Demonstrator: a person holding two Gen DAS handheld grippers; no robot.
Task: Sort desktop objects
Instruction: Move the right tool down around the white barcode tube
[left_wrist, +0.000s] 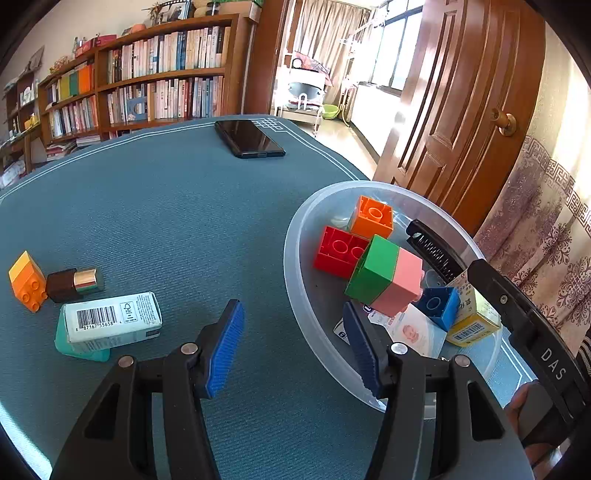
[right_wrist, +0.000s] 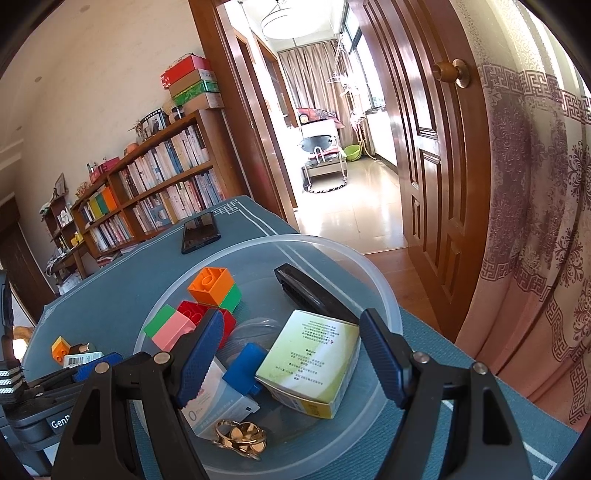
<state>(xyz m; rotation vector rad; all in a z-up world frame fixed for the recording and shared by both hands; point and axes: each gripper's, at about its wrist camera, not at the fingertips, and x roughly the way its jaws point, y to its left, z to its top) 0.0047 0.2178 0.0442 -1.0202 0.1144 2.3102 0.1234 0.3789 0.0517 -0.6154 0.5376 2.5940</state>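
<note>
A clear plastic bowl holds orange, red, green-pink and blue bricks, a yellow-green box, a white box, a black comb and a gold ring. My right gripper hangs open over the bowl, astride the yellow-green box without pressing it. My left gripper is open and empty at the bowl's left rim. Left on the mat lie an orange-yellow brick, a brown-gold lipstick and a barcoded white box on a teal item.
A black phone lies at the far edge of the blue-green table mat. Beyond the table stand a bookshelf and an open wooden door. A patterned curtain hangs close on the right.
</note>
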